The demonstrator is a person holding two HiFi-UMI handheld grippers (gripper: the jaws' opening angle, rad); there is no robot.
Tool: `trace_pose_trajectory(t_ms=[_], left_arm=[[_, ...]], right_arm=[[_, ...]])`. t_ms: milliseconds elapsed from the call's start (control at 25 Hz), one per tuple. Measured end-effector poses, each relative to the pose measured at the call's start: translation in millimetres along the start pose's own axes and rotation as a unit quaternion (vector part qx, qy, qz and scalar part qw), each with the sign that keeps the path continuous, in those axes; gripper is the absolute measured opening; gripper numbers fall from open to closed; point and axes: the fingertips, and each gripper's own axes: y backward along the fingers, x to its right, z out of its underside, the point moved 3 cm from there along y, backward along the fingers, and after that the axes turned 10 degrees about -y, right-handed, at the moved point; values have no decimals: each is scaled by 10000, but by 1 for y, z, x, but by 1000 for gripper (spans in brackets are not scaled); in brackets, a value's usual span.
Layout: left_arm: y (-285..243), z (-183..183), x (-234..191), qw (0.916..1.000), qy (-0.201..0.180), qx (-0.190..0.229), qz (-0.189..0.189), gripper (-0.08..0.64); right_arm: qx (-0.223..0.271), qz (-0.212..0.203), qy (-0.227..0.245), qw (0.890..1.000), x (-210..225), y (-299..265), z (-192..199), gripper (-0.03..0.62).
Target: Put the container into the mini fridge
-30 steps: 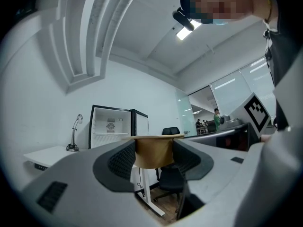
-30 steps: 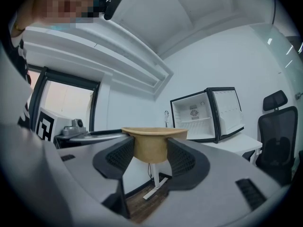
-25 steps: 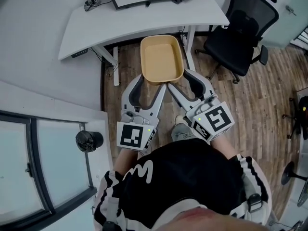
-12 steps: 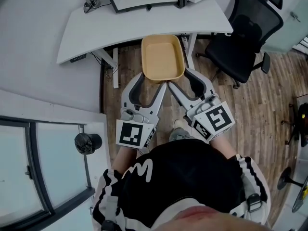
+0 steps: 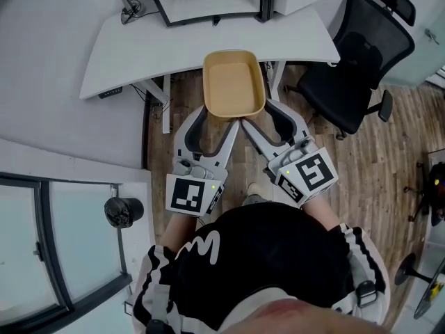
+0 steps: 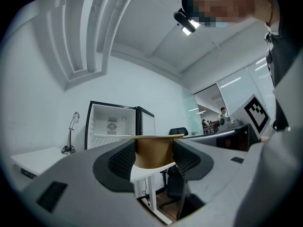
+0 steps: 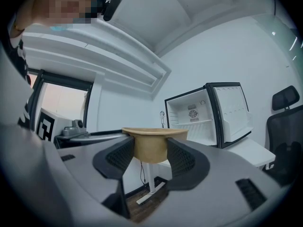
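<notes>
You hold the container (image 5: 233, 82) with both grippers. It is a tan tray with a flat rim, and nothing shows inside it.

Your left gripper (image 5: 214, 122) pinches the near end of the container on the left side. Its dark pads (image 6: 124, 161) press on the tray wall from both sides, and the rim sits just over them. Your right gripper (image 5: 263, 119) pinches the near end on the right side in the same way, with the wall snug between its pads (image 7: 181, 157). Both sets of jaws stand wide, but they are full of container, not empty.

The container sticks out ahead of both grippers. It sits level with its open side up, in the air above the wood floor (image 5: 389, 158).

Seen from above, the far end of the container reaches the front edge of a white desk (image 5: 139, 47). The mini fridge (image 7: 208, 110) stands on that desk, farther ahead of your grippers. Its door is swung open, and the inside is white with a shelf across it.

A thin bendy stand (image 5: 128, 4) is on the desk, off to the left of the fridge. A black chair (image 5: 354, 54) is out to the right of your right gripper.
</notes>
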Motion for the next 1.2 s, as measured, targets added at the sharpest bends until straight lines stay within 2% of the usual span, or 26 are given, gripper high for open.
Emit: trace_pose_trajectory(t_ms=[560, 1200], left_arm=[[-40, 10, -7, 9997, 6, -33, -238, 249], [-47, 15, -11, 9997, -32, -120, -199, 249]], right_arm=[[-73, -204, 35, 9998, 39, -21, -8, 225], [-86, -189, -136, 9997, 46, -28, -4, 225]])
